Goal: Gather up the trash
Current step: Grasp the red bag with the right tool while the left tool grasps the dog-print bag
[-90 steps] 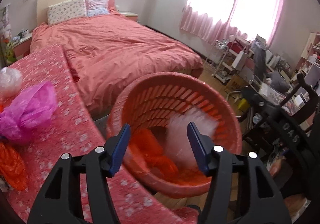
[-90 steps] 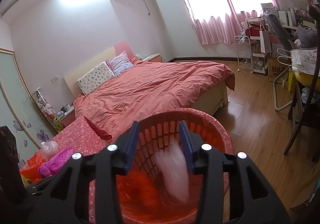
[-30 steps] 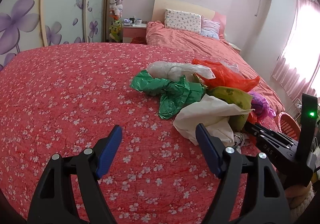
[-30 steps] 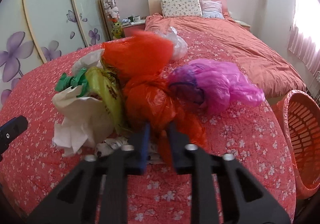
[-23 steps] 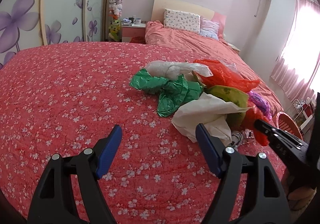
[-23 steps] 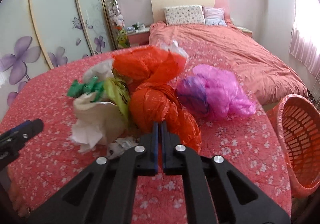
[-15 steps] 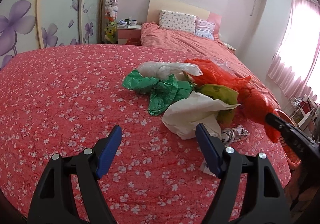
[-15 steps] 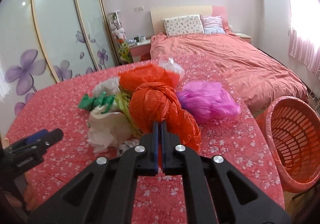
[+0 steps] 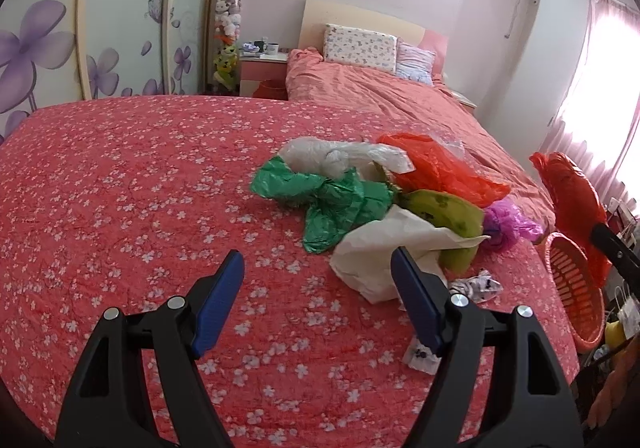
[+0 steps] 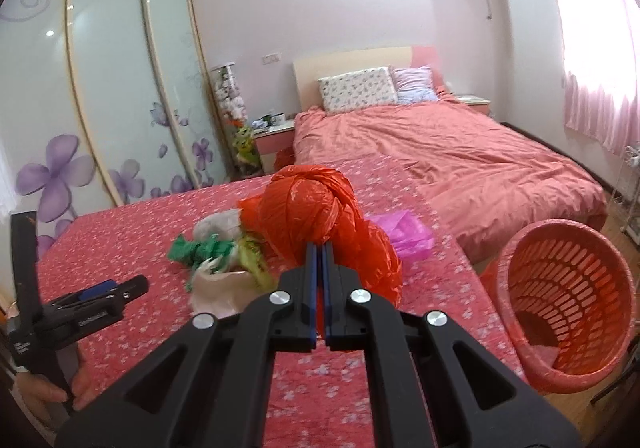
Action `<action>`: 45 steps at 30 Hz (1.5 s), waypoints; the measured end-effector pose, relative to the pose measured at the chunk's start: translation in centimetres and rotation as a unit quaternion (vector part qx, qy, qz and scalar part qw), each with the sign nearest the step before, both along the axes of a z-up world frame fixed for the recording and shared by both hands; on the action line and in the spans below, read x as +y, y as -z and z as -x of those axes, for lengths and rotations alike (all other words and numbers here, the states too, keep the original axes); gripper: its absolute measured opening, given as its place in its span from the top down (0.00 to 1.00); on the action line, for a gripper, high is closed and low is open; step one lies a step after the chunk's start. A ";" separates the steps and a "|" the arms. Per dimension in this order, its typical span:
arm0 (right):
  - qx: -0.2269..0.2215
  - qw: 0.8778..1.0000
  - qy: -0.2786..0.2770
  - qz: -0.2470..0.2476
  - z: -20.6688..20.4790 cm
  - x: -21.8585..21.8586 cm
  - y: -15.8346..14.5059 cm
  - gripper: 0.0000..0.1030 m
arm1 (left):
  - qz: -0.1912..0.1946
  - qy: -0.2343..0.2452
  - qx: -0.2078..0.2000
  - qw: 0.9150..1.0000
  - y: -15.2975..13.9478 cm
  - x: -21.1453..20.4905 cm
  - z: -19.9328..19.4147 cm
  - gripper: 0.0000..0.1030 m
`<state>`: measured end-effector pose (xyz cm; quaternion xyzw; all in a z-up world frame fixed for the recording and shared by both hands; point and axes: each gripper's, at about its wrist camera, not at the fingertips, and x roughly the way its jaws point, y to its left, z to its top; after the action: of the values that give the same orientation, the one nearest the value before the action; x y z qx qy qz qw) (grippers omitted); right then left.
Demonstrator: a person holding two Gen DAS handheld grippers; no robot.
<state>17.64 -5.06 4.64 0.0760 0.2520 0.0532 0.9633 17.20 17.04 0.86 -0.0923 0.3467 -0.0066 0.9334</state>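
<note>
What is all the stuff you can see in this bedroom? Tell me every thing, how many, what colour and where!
Knotted orange bag: one, orange, lifted off the table, pinched in the right gripper.
Flat orange bag: one, orange, far side of the pile.
Green bag: one, green, left of the pile.
Clear bag: one, whitish, behind the green bag.
Cream bag: one, cream, front of the pile.
Olive bag: one, olive, behind the cream bag.
Pink bag: one, pink, right of the pile.
Basket: one, orange, beside the table.
Tablecloth: one, red, flowered.
Bed: one, pink.
Left gripper: black and blue, open.
Right gripper: black and blue, shut.
</note>
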 end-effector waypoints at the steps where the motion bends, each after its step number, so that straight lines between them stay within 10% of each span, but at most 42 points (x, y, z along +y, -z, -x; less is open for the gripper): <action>1: -0.001 1.000 0.006 0.003 0.0 -0.3 0.0 0.96 | -0.001 0.005 -0.002 1.000 -0.1 -0.4 0.1 0.27; 20: 0.021 0.996 0.084 -0.027 2.4 -8.2 2.9 0.96 | -0.060 0.132 0.020 0.989 3.3 -13.7 0.1 0.46; 41: 0.042 0.991 0.109 -0.064 3.1 -12.7 4.9 0.96 | -0.080 0.147 0.081 0.983 6.0 -14.9 -3.8 0.52; 45: 0.042 0.991 0.111 -0.068 3.3 -12.9 4.7 0.96 | -0.076 0.156 0.082 0.981 5.9 -15.1 -3.2 0.69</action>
<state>14.32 -17.98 -0.09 0.1707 0.2781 -0.0403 0.9444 20.36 1.90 -4.99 0.0342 0.4319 -0.1184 0.8934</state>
